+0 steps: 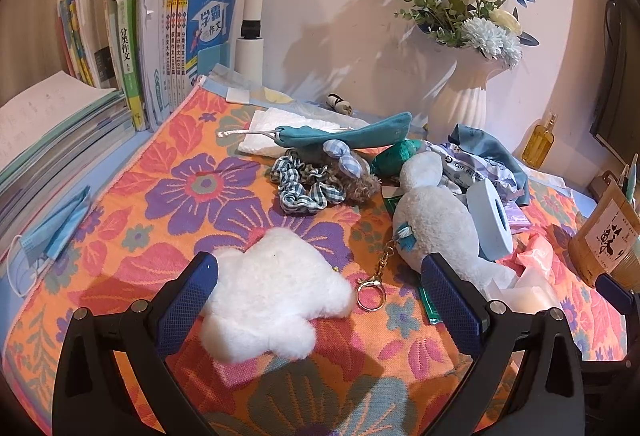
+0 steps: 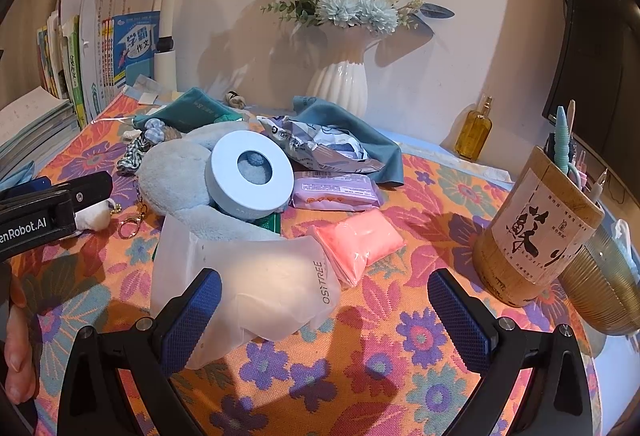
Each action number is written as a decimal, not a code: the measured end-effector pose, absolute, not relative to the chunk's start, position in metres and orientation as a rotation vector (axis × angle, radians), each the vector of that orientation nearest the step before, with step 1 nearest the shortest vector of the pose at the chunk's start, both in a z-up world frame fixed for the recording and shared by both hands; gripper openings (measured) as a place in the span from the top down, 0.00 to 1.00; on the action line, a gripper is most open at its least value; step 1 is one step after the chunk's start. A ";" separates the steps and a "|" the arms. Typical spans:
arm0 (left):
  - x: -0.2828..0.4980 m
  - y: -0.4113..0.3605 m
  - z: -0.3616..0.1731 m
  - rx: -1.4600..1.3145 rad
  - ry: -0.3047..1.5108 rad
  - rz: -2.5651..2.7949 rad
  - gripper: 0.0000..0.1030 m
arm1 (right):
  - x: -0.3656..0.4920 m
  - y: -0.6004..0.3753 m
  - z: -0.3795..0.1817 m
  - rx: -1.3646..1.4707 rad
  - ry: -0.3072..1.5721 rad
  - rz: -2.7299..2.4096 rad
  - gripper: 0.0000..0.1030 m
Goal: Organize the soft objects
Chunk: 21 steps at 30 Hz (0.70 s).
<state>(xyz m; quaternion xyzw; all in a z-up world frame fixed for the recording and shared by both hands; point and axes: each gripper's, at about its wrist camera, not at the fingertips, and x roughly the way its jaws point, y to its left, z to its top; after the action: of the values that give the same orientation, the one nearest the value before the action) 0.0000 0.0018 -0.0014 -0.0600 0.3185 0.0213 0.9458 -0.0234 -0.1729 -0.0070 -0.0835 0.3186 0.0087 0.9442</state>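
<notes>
Left gripper (image 1: 318, 286) wide around one white plush (image 1: 272, 288); right gripper (image 2: 325, 302) wide, one frosted pouch (image 2: 256, 284).

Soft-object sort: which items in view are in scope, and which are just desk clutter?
In scope: white fluffy plush between the open left gripper fingers; pale blue plush toy; checked scrunchie; teal pouch; face mask; pink soft pack.

Clutter: books, flower vase, oil bottle, bamboo pen holder, round blue case.
</notes>
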 end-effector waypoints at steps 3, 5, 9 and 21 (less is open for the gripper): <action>0.000 0.002 -0.001 -0.122 0.651 0.043 0.01 | -0.023 -0.172 -0.008 -0.190 0.644 0.010 0.00; 0.001 0.003 -0.001 -0.117 0.651 0.044 0.01 | -0.023 -0.171 -0.007 -0.201 0.647 0.006 0.00; 0.000 0.003 -0.001 -0.107 0.650 0.050 0.01 | -0.022 -0.173 -0.008 -0.182 0.655 0.016 0.00; -0.027 0.057 0.024 -0.140 0.673 -0.010 0.01 | -0.034 -0.192 0.002 -0.033 0.583 -0.033 0.00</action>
<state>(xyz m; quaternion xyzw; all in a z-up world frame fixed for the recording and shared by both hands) -0.0273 0.0565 0.0239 -0.0686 0.3297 -0.0051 0.9416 -0.0337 -0.1923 0.0024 -0.0162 0.2872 -0.0164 0.9576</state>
